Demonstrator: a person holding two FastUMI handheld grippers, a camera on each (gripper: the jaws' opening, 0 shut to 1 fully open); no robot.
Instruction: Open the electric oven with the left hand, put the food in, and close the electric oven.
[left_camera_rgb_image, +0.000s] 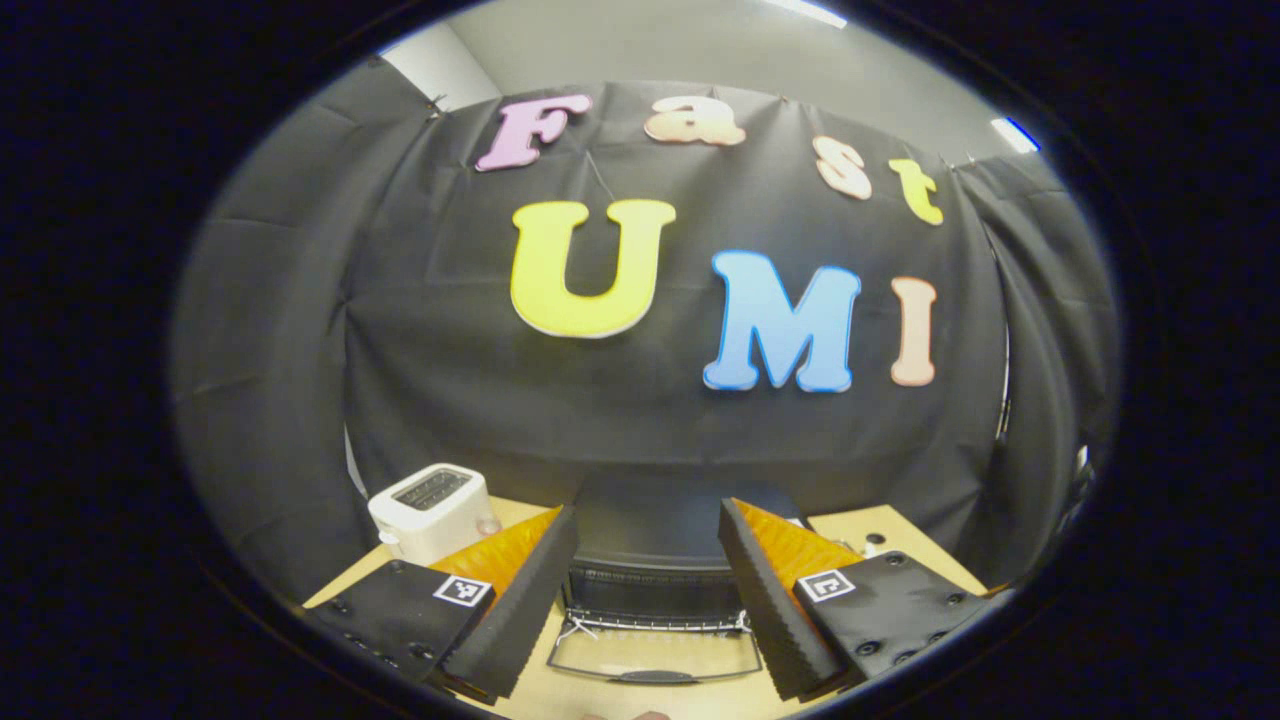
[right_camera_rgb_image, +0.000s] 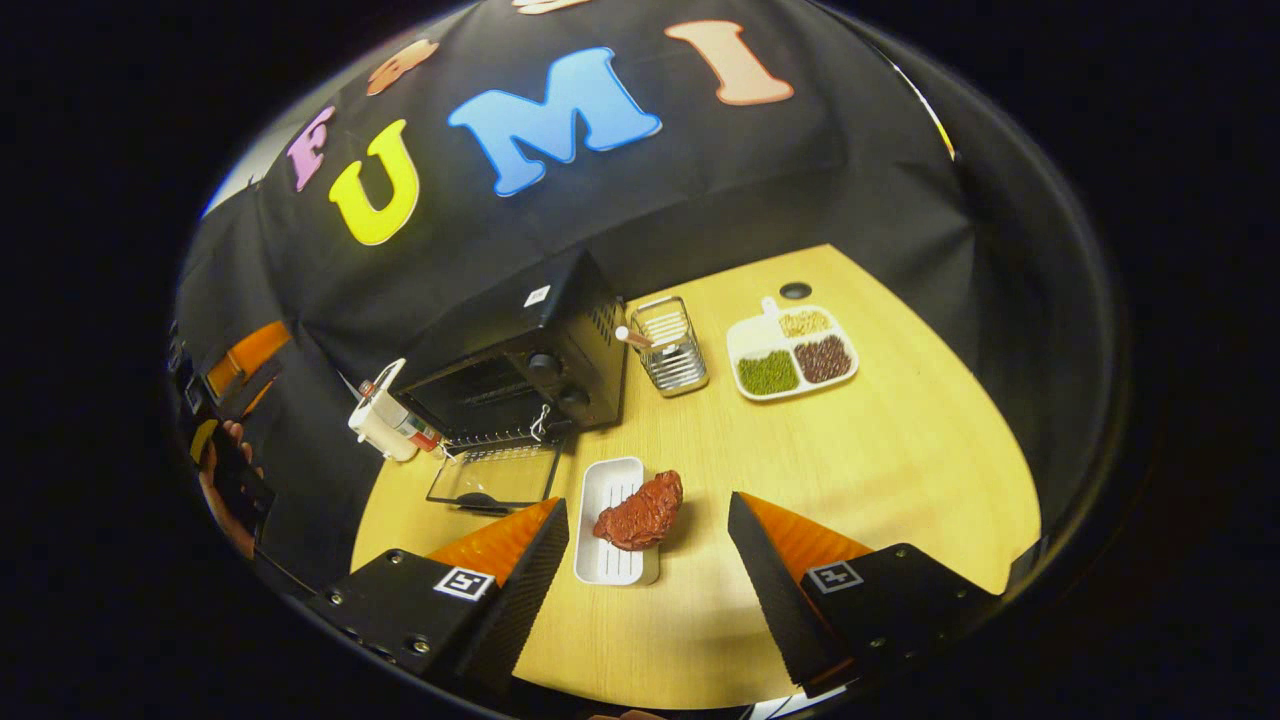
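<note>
The black electric oven (left_camera_rgb_image: 655, 545) (right_camera_rgb_image: 515, 365) stands at the back of the wooden table with its glass door (left_camera_rgb_image: 652, 662) (right_camera_rgb_image: 497, 476) folded down flat. My left gripper (left_camera_rgb_image: 648, 590) hovers open above and in front of the oven, with nothing between its fingers. A reddish-brown piece of meat (right_camera_rgb_image: 640, 512) lies partly on a small white tray (right_camera_rgb_image: 607, 520), just right of the lowered door. My right gripper (right_camera_rgb_image: 648, 550) is open, and the meat sits just ahead between its fingertips, untouched. The other gripper (right_camera_rgb_image: 235, 385), held by a hand, appears at the far left of the right gripper view.
A white toaster (left_camera_rgb_image: 432, 510) (right_camera_rgb_image: 380, 420) stands left of the oven. A metal rack (right_camera_rgb_image: 672, 348) is right of the oven, and a white divided plate (right_camera_rgb_image: 792, 352) with green, dark and pale beans lies beyond it. Bare wooden tabletop (right_camera_rgb_image: 880, 470) spreads to the right.
</note>
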